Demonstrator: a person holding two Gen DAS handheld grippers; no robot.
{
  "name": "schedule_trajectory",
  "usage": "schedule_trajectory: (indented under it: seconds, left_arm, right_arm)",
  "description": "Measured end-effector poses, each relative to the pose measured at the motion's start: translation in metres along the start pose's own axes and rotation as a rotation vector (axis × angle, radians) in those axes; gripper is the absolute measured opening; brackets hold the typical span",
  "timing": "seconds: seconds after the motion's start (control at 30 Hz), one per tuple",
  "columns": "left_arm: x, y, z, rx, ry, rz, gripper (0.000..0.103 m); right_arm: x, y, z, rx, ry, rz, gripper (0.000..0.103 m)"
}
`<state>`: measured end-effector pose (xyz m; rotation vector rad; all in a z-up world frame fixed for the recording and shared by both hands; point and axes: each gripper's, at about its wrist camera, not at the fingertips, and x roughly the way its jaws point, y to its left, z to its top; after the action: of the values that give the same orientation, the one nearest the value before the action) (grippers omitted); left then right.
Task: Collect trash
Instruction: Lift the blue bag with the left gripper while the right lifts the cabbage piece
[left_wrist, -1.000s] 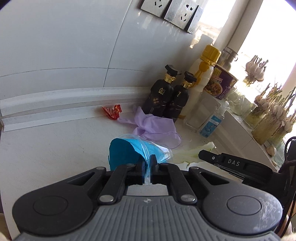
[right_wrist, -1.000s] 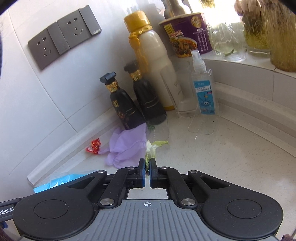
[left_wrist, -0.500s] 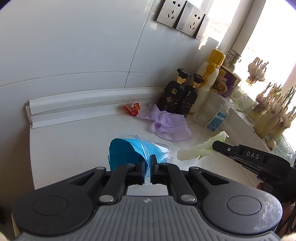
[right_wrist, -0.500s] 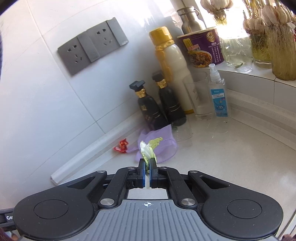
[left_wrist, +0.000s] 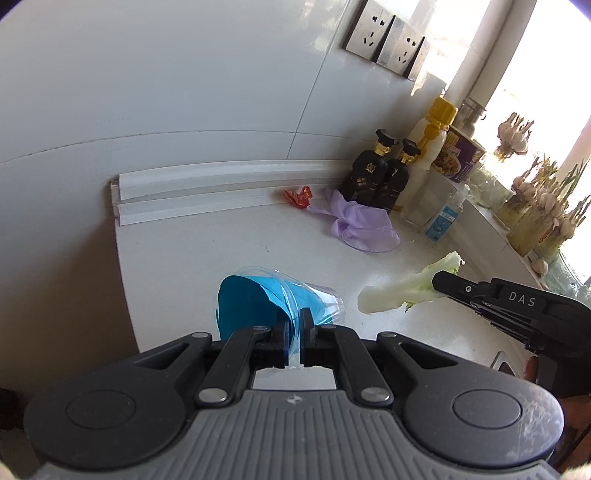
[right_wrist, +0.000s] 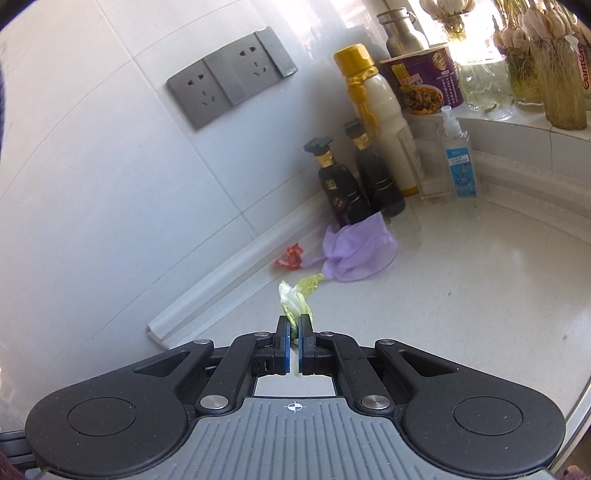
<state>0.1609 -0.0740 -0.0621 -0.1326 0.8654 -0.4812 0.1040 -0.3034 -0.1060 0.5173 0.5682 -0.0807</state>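
Here, above a white counter (left_wrist: 207, 258), the left gripper (left_wrist: 293, 325) is clamped on a clear plastic cup (left_wrist: 291, 295) stuffed with blue paper, the right gripper (right_wrist: 293, 325) pinches a cabbage leaf (right_wrist: 295, 295), while a purple glove (right_wrist: 354, 251) and red wrapper (right_wrist: 290, 256) lie near the wall.

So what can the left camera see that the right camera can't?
Only the left camera shows the left gripper shut on a clear cup with blue paper inside, and the right gripper from the side.

Only the right camera shows the right gripper head-on, with its jaws pinching the cabbage leaf.

Both show the cabbage leaf, the purple glove, the red wrapper, the dark bottles and the sockets.
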Motion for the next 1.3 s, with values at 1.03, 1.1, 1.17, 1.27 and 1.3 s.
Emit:
schedule_trajectory:
  seconds: [1.03, 1.1, 1.17, 1.27, 1.3]
  left_arm:
    - [-0.075, 0.127, -0.067, -0.22, -0.017, 0.1, 0.004]
    - [-0.077, 0.138, -0.072, -0.245, -0.014, 0.112, 0.004]
    - [-0.078, 0.147, -0.077, -0.268, -0.012, 0.122, 0.004]
    - [-0.08, 0.16, -0.091, -0.302, -0.007, 0.138, 0.004]
    - [-0.081, 0.164, -0.095, -0.312, -0.004, 0.143, 0.004]
  right_arm:
    - [-0.008, 0.136, -0.093, -0.162, 0.211, 0.15, 0.003]
    - [-0.005, 0.147, -0.1, -0.185, 0.227, 0.16, 0.003]
    - [-0.001, 0.157, -0.106, -0.205, 0.244, 0.17, 0.003]
    - [0.004, 0.172, -0.116, -0.241, 0.271, 0.184, 0.003]
    - [0.007, 0.178, -0.12, -0.256, 0.28, 0.187, 0.003]
